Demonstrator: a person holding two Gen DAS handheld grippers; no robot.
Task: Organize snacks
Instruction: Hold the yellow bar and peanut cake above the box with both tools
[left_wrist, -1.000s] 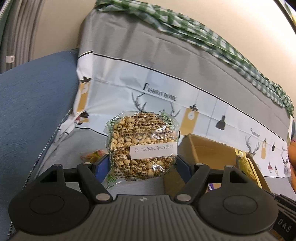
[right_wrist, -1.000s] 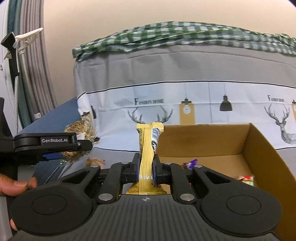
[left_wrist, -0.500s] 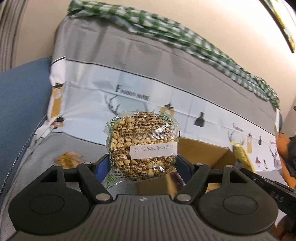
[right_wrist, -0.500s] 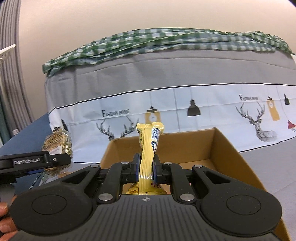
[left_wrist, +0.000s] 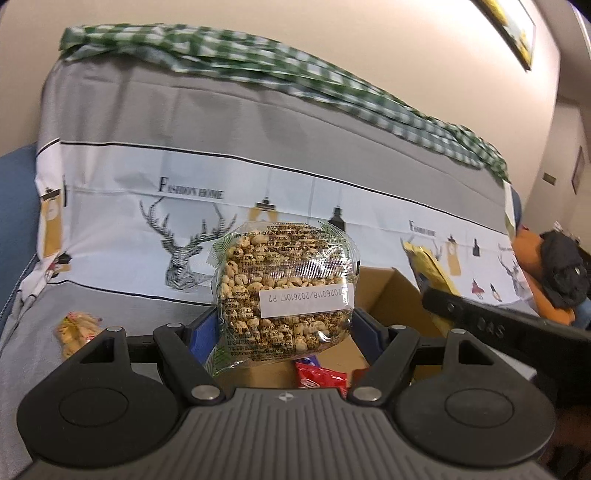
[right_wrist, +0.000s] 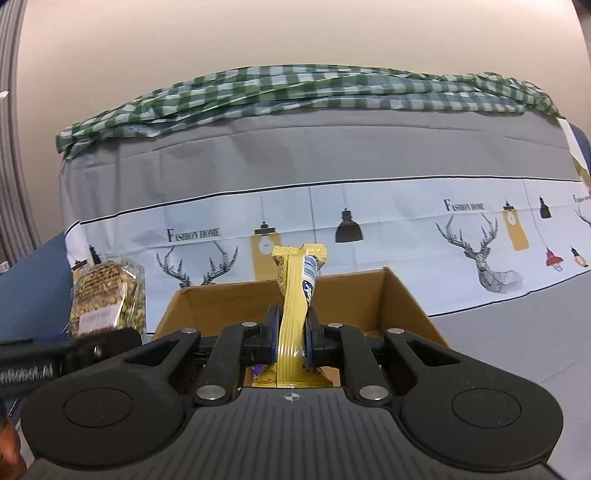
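The left gripper (left_wrist: 284, 328) pinches a clear bag of puffed grains (left_wrist: 284, 291), its white label dated; the right gripper (right_wrist: 291, 332) squeezes an upright yellow bar (right_wrist: 295, 295); both hang over the open cardboard box (right_wrist: 402, 295); beyond, the sofa cover (right_wrist: 369, 221) reads "Fashion Home".

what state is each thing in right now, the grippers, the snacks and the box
left gripper: shut on the puffed grain bag, jaws wide
puffed grain bag: held up, sealed
right gripper: shut on the yellow bar
yellow bar: held upright over the box, wrapped
cardboard box: open at the top, snacks inside
small snack pack: lying on the grey cover outside the box
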